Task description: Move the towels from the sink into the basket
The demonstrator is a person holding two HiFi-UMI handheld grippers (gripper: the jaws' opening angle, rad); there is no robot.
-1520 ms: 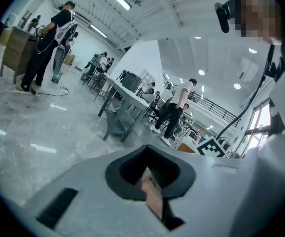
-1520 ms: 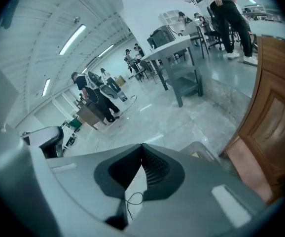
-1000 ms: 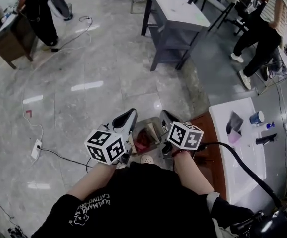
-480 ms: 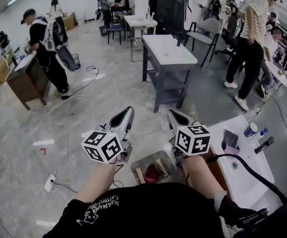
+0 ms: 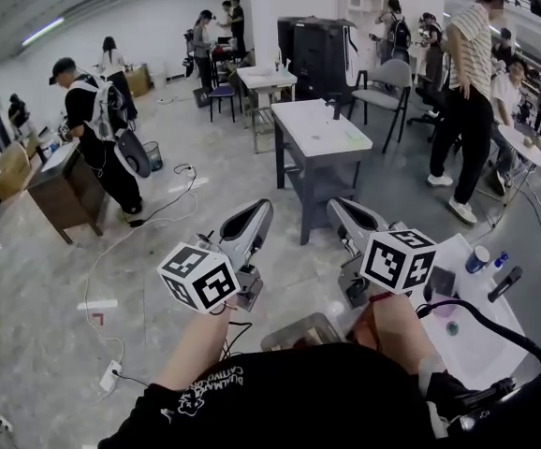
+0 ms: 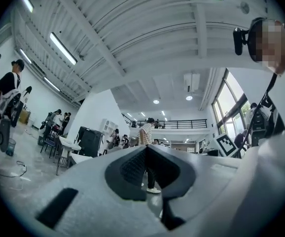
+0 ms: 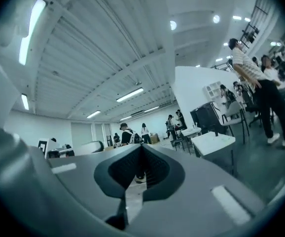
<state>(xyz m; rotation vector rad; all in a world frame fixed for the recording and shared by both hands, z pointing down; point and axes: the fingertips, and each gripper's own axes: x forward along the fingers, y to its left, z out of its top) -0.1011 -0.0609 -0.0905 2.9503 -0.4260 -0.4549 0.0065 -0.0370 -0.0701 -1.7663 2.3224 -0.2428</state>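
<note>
My left gripper [image 5: 255, 215] and right gripper [image 5: 339, 210] are both held up side by side, pointing out level into the room. In the left gripper view the left gripper [image 6: 145, 149] has its jaws met at the tips with nothing between them. The right gripper [image 7: 141, 147] looks the same, shut and empty. Only a corner of the grey basket [image 5: 300, 330] shows on the floor below my arms; its contents are hidden. The white sink counter [image 5: 472, 335] lies at the lower right, with a dark cloth-like thing [image 5: 439, 282] on it.
A white-topped grey table [image 5: 322, 129] stands straight ahead. Several people stand around the room, one near a brown desk [image 5: 65, 181] at the left. A faucet [image 5: 500, 283] and a blue cup [image 5: 477, 258] sit on the counter. A power strip and cable [image 5: 111, 374] lie on the floor.
Both grippers have risen from over the basket and turned level. The head view has tilted up from the floor to the room, and the basket with its red cloth slid under my arms.
</note>
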